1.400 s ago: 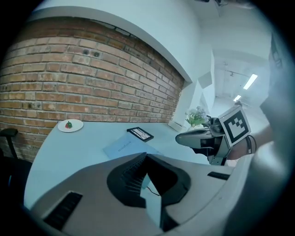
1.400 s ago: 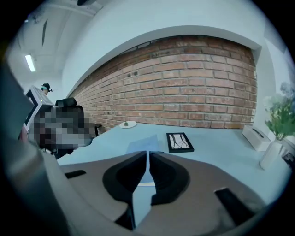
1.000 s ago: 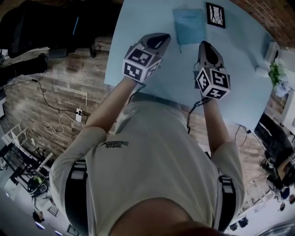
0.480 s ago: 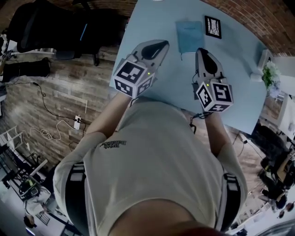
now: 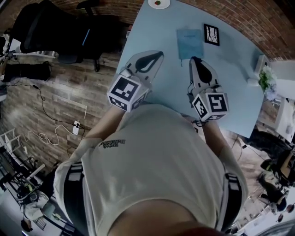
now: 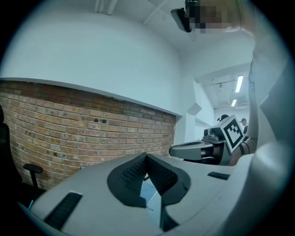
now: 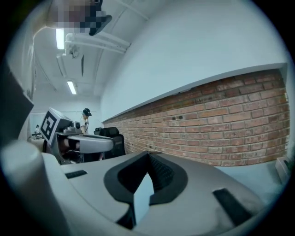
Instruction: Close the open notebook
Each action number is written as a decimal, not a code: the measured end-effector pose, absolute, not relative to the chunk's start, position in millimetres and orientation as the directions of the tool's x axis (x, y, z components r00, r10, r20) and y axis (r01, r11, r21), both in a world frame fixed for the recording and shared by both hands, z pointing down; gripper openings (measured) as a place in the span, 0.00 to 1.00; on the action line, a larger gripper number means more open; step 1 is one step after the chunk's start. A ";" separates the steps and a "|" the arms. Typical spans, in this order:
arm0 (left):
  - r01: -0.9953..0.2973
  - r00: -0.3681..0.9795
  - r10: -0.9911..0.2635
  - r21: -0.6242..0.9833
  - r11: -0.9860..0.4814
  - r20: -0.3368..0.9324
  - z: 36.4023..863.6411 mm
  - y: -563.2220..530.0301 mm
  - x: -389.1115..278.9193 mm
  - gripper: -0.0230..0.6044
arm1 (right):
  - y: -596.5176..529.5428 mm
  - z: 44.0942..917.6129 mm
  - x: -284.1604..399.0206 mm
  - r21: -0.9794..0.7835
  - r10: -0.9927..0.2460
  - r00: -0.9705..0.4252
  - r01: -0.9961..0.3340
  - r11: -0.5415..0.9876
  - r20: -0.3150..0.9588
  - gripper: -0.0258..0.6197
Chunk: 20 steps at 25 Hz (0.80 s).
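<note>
a person in a beige shirt (image 5: 152, 175), seen from overhead, stands at the near edge of a pale blue table (image 5: 230, 87) with a gripper in each hand, both bare forearms pushed forward from bent elbows and running roughly side by side. the left gripper (image 5: 153, 56) angles slightly toward the middle, its marker cube (image 5: 126, 92) hiding the hand; its jaws are closed tip to tip with nothing between them, only a sliver of table showing behind the pads. the right gripper (image 5: 194, 61) sits well apart from it, cube (image 5: 209, 106) close to the person's chest, and its jaws are likewise pressed together and empty. both gripper views look out almost level at a brick wall (image 6: 83, 124), each catching the other gripper at its edge. the notebook (image 5: 190, 42) lies flat and closed on the table beyond the tips, nearer the right gripper, neither gripper touching it. a black-framed card (image 5: 211, 34) lies just beside its right edge. a plate (image 5: 158, 3) sits at the table's far end, a small plant (image 5: 266, 79) by the right edge, and a black chair (image 5: 60, 32) on the wooden floor to the left.
</note>
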<state>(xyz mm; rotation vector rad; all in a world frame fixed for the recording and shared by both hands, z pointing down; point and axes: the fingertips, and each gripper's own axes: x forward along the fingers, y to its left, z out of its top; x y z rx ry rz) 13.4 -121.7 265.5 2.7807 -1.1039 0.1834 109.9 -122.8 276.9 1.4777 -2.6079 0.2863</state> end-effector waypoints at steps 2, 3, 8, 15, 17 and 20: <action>-0.697 0.714 -0.679 0.083 -0.712 0.169 267.5 -121.6 9.6 0.05 | -117.2 270.0 101.2 -0.081 -0.833 -0.526 -0.850 0.520 0.169 0.04; -0.700 0.711 -0.681 0.078 -0.710 0.172 268.4 -121.3 8.9 0.05 | -114.5 266.5 98.3 -0.072 -0.836 -0.528 -0.849 0.523 0.151 0.04; -0.694 0.717 -0.679 0.077 -0.716 0.156 264.5 -118.9 6.4 0.05 | -106.7 250.5 84.5 -0.064 -0.833 -0.544 -0.839 0.540 0.104 0.04; -0.693 0.719 -0.679 0.065 -0.718 0.149 258.6 -115.9 1.1 0.05 | -103.5 238.3 78.3 -0.058 -0.828 -0.554 -0.832 0.551 0.086 0.04; -0.693 0.718 -0.679 0.061 -0.718 0.154 259.2 -115.5 -0.3 0.05 | -102.1 238.8 76.7 -0.054 -0.826 -0.556 -0.831 0.554 0.090 0.04; -0.697 0.714 -0.684 0.058 -0.715 0.153 257.5 -114.8 -6.3 0.05 | -100.4 239.7 70.9 -0.047 -0.822 -0.561 -0.828 0.559 0.097 0.04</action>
